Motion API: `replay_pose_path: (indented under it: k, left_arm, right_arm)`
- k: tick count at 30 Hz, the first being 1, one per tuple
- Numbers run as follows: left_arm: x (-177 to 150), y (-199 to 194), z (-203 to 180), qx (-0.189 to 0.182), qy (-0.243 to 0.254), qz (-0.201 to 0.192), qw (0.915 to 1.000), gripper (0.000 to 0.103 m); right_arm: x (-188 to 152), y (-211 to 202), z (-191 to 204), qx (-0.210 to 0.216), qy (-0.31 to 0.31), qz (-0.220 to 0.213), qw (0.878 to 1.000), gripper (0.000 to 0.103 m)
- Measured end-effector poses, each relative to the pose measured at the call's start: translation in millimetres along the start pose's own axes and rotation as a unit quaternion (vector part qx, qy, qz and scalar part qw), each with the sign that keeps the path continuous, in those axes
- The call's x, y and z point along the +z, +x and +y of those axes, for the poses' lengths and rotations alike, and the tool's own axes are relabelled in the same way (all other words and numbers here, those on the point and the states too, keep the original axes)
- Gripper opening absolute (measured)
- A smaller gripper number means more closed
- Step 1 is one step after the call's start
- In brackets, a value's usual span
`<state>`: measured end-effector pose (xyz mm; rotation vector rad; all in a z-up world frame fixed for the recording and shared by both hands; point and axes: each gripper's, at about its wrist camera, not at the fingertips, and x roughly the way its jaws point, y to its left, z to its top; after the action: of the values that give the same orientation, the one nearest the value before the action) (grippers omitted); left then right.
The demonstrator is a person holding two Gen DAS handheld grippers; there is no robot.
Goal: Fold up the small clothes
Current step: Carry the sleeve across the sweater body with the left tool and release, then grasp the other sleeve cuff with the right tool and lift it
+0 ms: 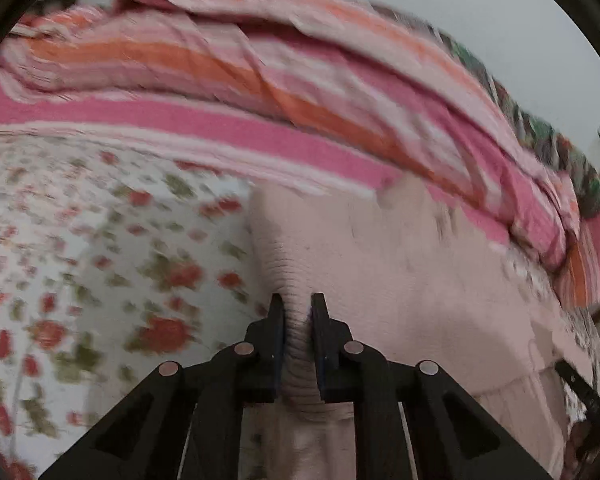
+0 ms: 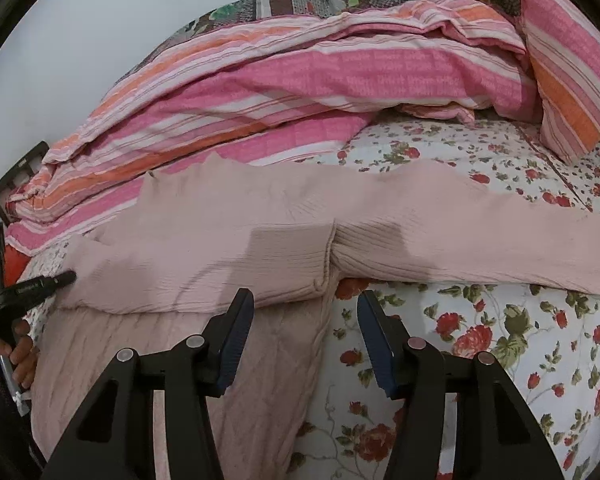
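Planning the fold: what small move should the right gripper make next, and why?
Probably close the right gripper on the pale pink ribbed knit garment's edge just ahead. Its jaws stand open and empty, while the left gripper already pinches the ribbed cuff.

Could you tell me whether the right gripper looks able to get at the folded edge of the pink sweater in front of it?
Probably yes. The right gripper is open, nothing lies between its fingers, and the pink sweater has its folded edge just ahead on the floral bedsheet. The left gripper grips elsewhere.
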<state>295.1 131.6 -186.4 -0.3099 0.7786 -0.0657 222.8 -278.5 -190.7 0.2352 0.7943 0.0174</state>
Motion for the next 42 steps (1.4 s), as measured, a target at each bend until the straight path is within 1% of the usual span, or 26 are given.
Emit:
replay_pose_path:
  k: [2,4,5,6,8,9,10,11,12,14,16,17,18,19,20,22,24,25,26,28,29,32,34,37,39,42]
  left_arm:
    - [-3.1,3.2,-0.2,0.007,0.012,0.011,0.9998,0.013]
    - [-8.1,4.7,-11.2,0.034,0.046,0.015,0.9983,0.017]
    - [-9.2,2.0,-18.4,0.049,0.062,0.011,0.9968,0.019]
    - [-10.2,-3.9,-21.9,0.057,0.071,0.004,0.9958,0.02]
    - [-13.6,-18.6,-29.8,0.05,0.08,-0.018,0.9954,0.026]
    - [-15.6,-25.5,-33.4,0.036,0.081,-0.025,0.9957,0.033]
    - [-17.9,-29.1,-36.5,0.022,0.083,-0.027,0.996,0.04]
    - [-22.0,-32.0,-39.9,0.011,0.087,-0.025,0.9958,0.045]
    - [-26.1,-31.6,-44.1,0.011,0.099,-0.018,0.9949,0.049]
    - [-38.9,-22.0,-50.6,0.031,0.125,-0.005,0.9917,0.049]
    - [-49.2,-13.6,-50.5,0.045,0.13,0.006,0.9904,0.05]
    - [-50.4,-13.6,-51.9,0.051,0.133,0.004,0.9898,0.051]
    - [-50.5,-15.6,-52.4,0.058,0.136,-0.001,0.989,0.057]
    - [-51.6,-16.3,-53.2,0.074,0.141,-0.003,0.9872,0.069]
    - [-53.1,-12.9,-54.8,0.094,0.145,0.002,0.9849,0.071]
    - [-51.6,-10.7,-51.7,0.09,0.14,0.012,0.9859,0.072]
    - [-49.6,-11.5,-44.1,0.08,0.124,0.015,0.9889,0.075]
    - [-48.2,-11.7,-42.4,0.078,0.12,0.016,0.9896,0.076]
    - [-48.4,-11.9,-41.9,0.079,0.12,0.015,0.9895,0.076]
    - [-49.7,-11.7,-45.7,0.091,0.129,0.013,0.9873,0.077]
    - [-50.6,-12.0,-48.2,0.1,0.136,0.011,0.9856,0.077]
    - [-51.6,-11.6,-52.3,0.111,0.144,0.008,0.9833,0.077]
    - [-51.9,-12.3,-52.9,0.112,0.144,0.006,0.9833,0.078]
    - [-50.8,-12.2,-51.9,0.114,0.143,0.005,0.9831,0.079]
    - [-50.9,-12.1,-52.0,0.113,0.143,0.005,0.9833,0.079]
    - [-51.3,-12.2,-52.7,0.113,0.142,0.005,0.9834,0.079]
  right_arm:
    - [2.5,-3.1,1.0,0.001,0.002,-0.006,1.0,0.054]
    - [4.8,-5.2,2.3,0.001,0.0,-0.018,1.0,0.054]
    - [5.8,-2.5,2.5,-0.005,0.0,-0.014,1.0,0.054]
    - [6.1,4.4,2.4,-0.013,0.0,0.002,1.0,0.054]
    - [5.2,16.4,1.6,-0.027,0.0,0.028,0.999,0.054]
    - [3.9,22.5,1.4,-0.032,-0.002,0.04,0.999,0.054]
    - [3.4,23.8,1.4,-0.033,-0.002,0.042,0.999,0.054]
    - [3.2,22.7,1.5,-0.033,-0.003,0.039,0.999,0.054]
    - [2.6,20.6,1.8,-0.034,-0.003,0.036,0.999,0.054]
    - [1.4,18.6,2.3,-0.036,-0.005,0.035,0.999,0.054]
    - [0.2,14.0,2.1,-0.035,-0.005,0.032,0.999,0.054]
    - [-0.3,9.8,1.0,-0.033,-0.003,0.03,0.999,0.055]
    - [0.0,6.9,-0.7,-0.034,-0.001,0.028,0.999,0.058]
    - [-0.1,2.6,-2.4,-0.036,0.001,0.024,0.999,0.059]
    - [0.2,-4.4,-6.4,-0.038,0.005,0.016,0.999,0.062]
    - [2.6,-16.2,-14.0,-0.046,0.01,0.004,0.999,0.065]
    - [6.5,-35.2,-32.4,-0.071,0.032,-0.016,0.997,0.072]
    - [8.0,-45.8,-43.9,-0.084,0.054,-0.03,0.995,0.074]
    - [7.4,-57.9,-56.8,-0.089,0.077,-0.045,0.992,0.076]
    - [8.0,-81.6,-82.6,-0.089,0.111,-0.064,0.988,0.077]
    - [10.0,-91.3,-93.6,-0.096,0.119,-0.066,0.986,0.077]
    - [21.4,-112.1,-125.5,-0.169,0.114,-0.049,0.978,0.077]
    - [22.3,-122.8,-156.4,-0.199,0.116,-0.044,0.972,0.077]
    - [7.0,-124.8,-195.7,-0.208,0.126,-0.027,0.97,0.077]
    - [-11.0,-123.2,-220.0,-0.19,0.139,-0.019,0.972,0.077]
    - [-25.4,-116.6,-243.7,-0.151,0.163,-0.022,0.975,0.077]
